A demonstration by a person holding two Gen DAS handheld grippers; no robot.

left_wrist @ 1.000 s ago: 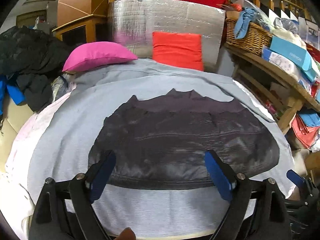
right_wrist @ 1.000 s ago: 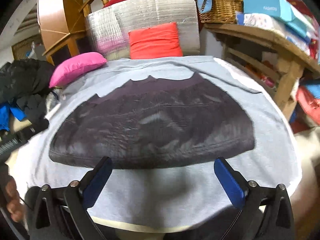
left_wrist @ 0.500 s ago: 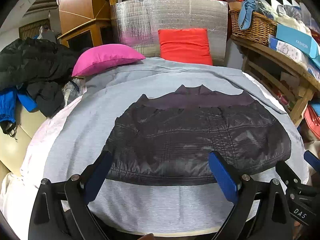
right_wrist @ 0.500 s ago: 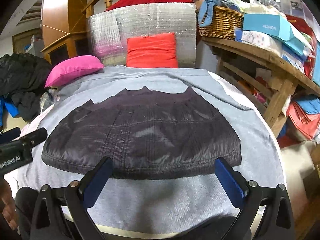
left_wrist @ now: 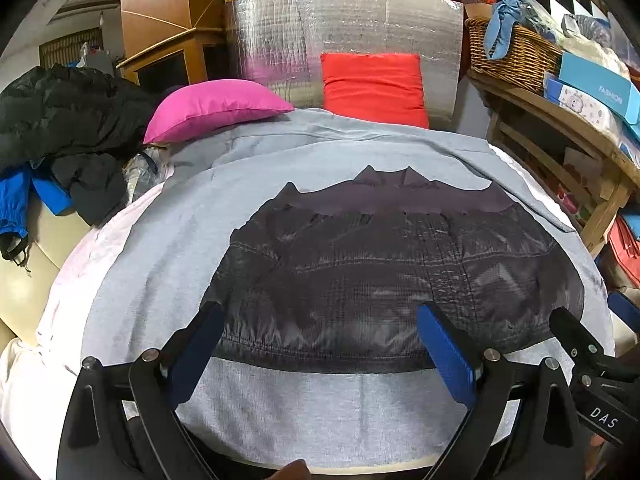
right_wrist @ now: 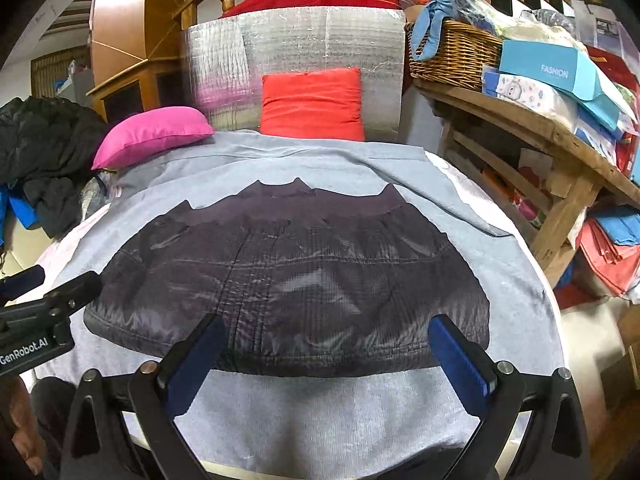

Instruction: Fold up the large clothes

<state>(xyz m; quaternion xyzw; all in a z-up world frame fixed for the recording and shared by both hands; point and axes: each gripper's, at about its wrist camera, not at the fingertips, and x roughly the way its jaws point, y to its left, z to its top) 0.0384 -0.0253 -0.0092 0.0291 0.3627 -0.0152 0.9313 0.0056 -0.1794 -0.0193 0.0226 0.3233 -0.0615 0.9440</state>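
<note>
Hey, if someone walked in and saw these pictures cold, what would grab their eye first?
Probably the dark puffy jacket spread flat in the middle of the grey sheet, with both open claws, left and right, hovering at its near hem. Behind it, the pink pillow at the left and the red cushion against the silver panel stand out.

The dark grey-purple quilted jacket (left_wrist: 400, 276) with a ribbed paler purple hem lies on a light grey sheet (left_wrist: 152, 264). At the sheet's far edge are a magenta pillow (left_wrist: 212, 108), a red cushion (left_wrist: 372, 84) and a silver foil panel (left_wrist: 340, 24). Gripper pads (right_wrist: 456, 364) are blue on black frames.
</note>
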